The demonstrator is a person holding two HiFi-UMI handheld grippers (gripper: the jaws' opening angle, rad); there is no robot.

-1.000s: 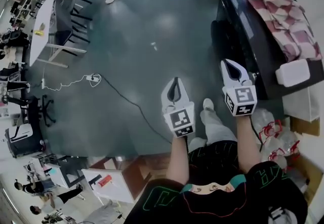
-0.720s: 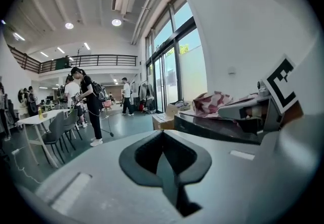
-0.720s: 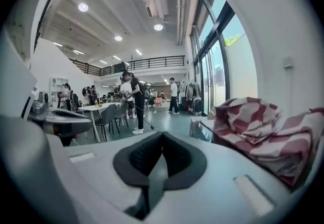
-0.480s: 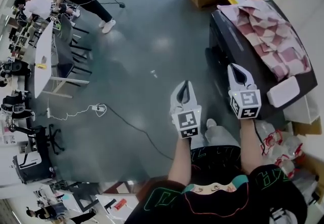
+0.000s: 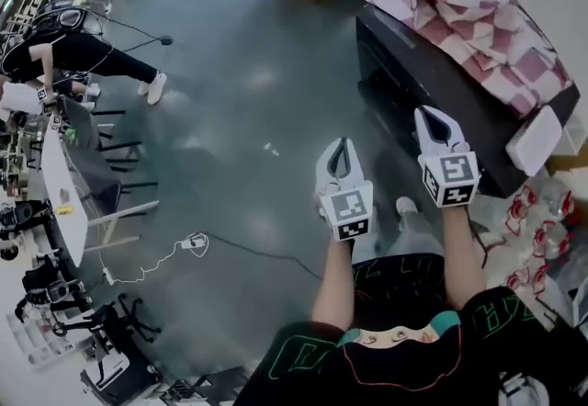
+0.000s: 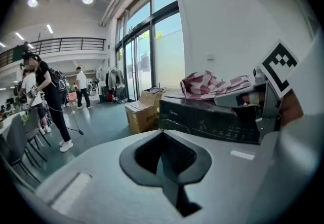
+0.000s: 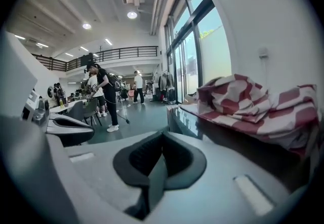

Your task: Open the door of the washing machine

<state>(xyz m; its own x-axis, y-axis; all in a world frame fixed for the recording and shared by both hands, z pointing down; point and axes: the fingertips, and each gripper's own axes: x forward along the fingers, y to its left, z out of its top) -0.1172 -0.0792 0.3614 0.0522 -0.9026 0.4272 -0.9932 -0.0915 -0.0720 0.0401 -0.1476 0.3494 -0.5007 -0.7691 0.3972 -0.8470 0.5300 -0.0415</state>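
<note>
Under cloth (image 5: 478, 18), washing machine (image 5: 413, 73) top hidden.

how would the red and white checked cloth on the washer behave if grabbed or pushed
The checked cloth lies in crumpled folds, so probably floppy: pinched, it would sag and drape. It looks thin, likely light. Pushed, it would probably bunch or slide on the glossy top of the washing machine.
</note>
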